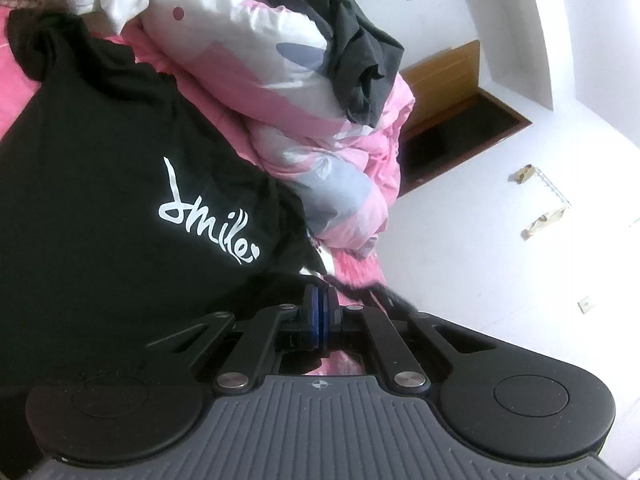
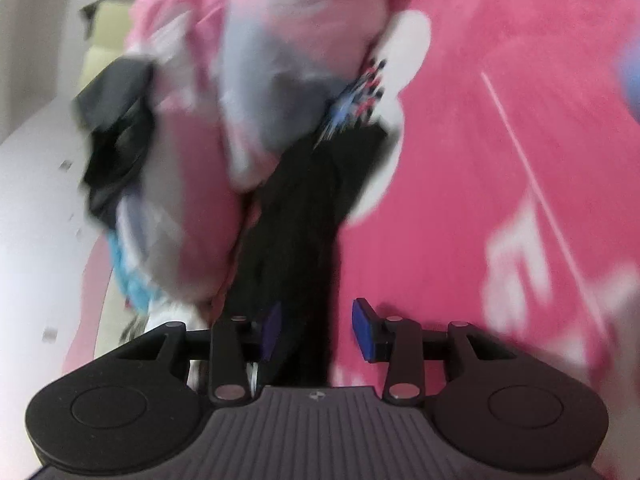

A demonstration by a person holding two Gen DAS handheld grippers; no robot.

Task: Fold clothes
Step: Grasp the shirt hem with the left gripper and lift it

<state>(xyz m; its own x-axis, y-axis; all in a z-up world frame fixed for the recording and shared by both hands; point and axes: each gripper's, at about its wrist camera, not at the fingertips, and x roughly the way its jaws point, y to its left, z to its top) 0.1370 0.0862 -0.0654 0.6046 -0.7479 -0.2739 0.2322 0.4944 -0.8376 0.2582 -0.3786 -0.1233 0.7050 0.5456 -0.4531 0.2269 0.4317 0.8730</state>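
A: Where the left wrist view looks along its own fingers, the left gripper [image 1: 320, 312] has its blue pads pressed together right at the dark hem of the black T-shirt [image 1: 100, 200]. The cloth edge runs into the pads, so it looks pinched there, though the fold itself is hard to make out.

B: Any writing on it?

A: Yes. White script across the black fabric, tilted on the slant, reads "smile" [image 1: 208, 216], with a small heart after the last letter. No other label or brand shows.

B: Where does the shirt lie?

A: Spread across the left of that view, over pink bedding [image 1: 12, 116]. Just beside it is a heaped quilt [image 1: 280, 92] in pink, white and grey-blue, with a second dark garment [image 1: 356, 60] crumpled on top. Behind stands a white wall [image 1: 500, 280] with a wooden-framed opening [image 1: 460, 120].

B: And the other side?

A: The right gripper [image 2: 316, 330] has its fingers spread apart, blue pads [image 2: 364, 330] well separated, nothing between them. The view is blurred. A strip of black cloth [image 2: 296, 220] runs away from the gap between the fingers, lying on a pink sheet [image 2: 500, 140] with white shapes that I cannot read. The quilt sits at the upper left of it.
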